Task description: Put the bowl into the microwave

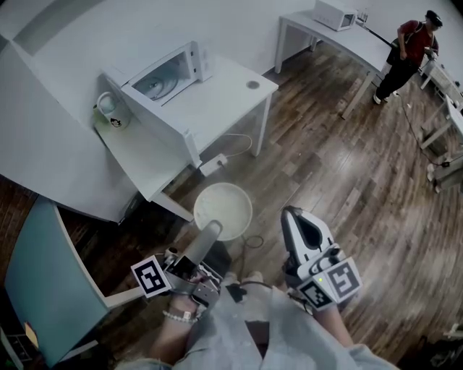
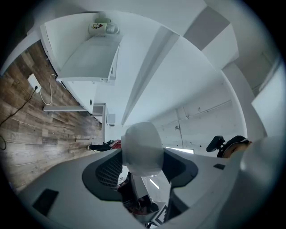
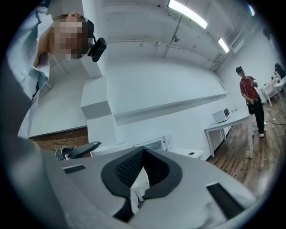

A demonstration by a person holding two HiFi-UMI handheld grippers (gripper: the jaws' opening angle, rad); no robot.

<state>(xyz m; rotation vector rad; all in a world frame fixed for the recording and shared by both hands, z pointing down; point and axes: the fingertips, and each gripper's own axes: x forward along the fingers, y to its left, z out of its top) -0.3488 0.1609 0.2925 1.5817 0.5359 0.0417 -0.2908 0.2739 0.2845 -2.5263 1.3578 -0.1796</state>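
A white bowl [image 1: 223,208] hangs in the air above the wooden floor, and my left gripper [image 1: 212,230] is shut on its near rim. In the left gripper view the bowl [image 2: 142,150] shows edge-on as a rounded white shape filling the gap between the jaws. The white microwave [image 1: 168,72] stands on a white table [image 1: 231,90] ahead and to the left, with its door [image 1: 148,148] swung open and the turntable showing inside. My right gripper [image 1: 295,217] is shut and empty, level, to the right of the bowl; its jaws meet in the right gripper view [image 3: 142,154].
A white mug [image 1: 112,110] stands beside the open microwave. A power strip [image 1: 212,165] and cable lie under the table. A second microwave [image 1: 334,13] sits on a far table, where a person in red [image 1: 406,54] stands. A teal panel [image 1: 43,282] is at the left.
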